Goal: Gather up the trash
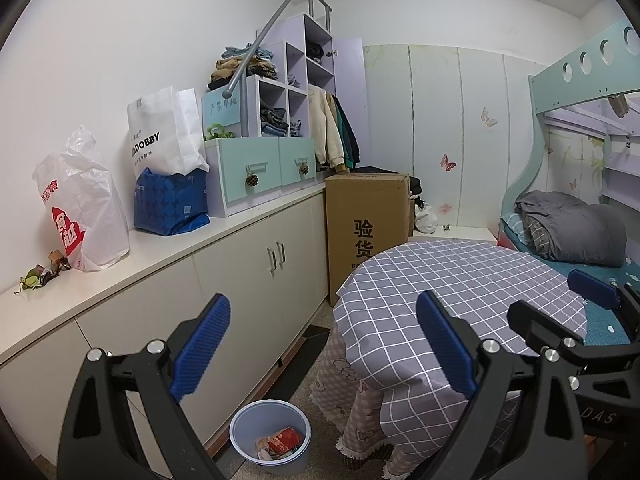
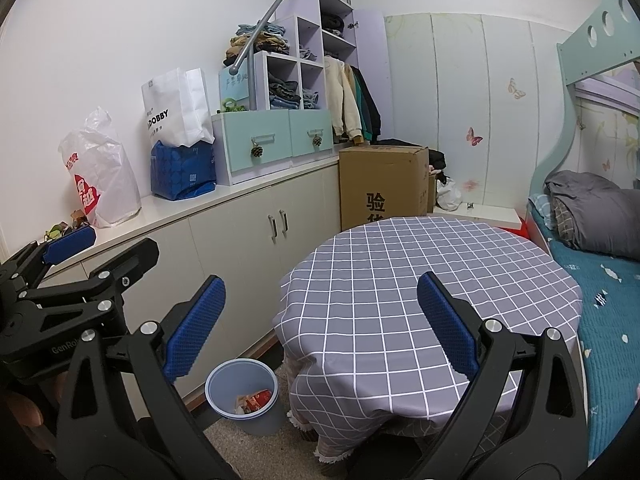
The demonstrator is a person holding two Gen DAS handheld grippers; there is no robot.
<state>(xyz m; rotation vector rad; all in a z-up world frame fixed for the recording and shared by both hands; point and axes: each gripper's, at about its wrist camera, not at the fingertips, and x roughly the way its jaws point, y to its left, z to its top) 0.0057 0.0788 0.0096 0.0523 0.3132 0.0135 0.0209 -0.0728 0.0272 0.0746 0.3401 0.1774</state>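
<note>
Both the left gripper (image 1: 324, 344) and right gripper (image 2: 320, 324) gape wide, holding nothing, while the upright bin (image 1: 270, 436) at 6 o'clock holds wrappers, probably, too small to tell.

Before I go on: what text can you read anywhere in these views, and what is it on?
"DOBBY": white paper bag on the counter; smaller lines unreadable.
"验货": cardboard box; the line below is cut off.
"GenRo...": left gripper body, partly hidden.
"DAS": right gripper body, partly hidden.
Red print on the white plastic bag: too creased to read.
Handwriting on the teal sign: illegible.

Scraps on counter (image 1: 42, 274) too small to identify, bin contents (image 2: 252, 402) indistinct
</note>
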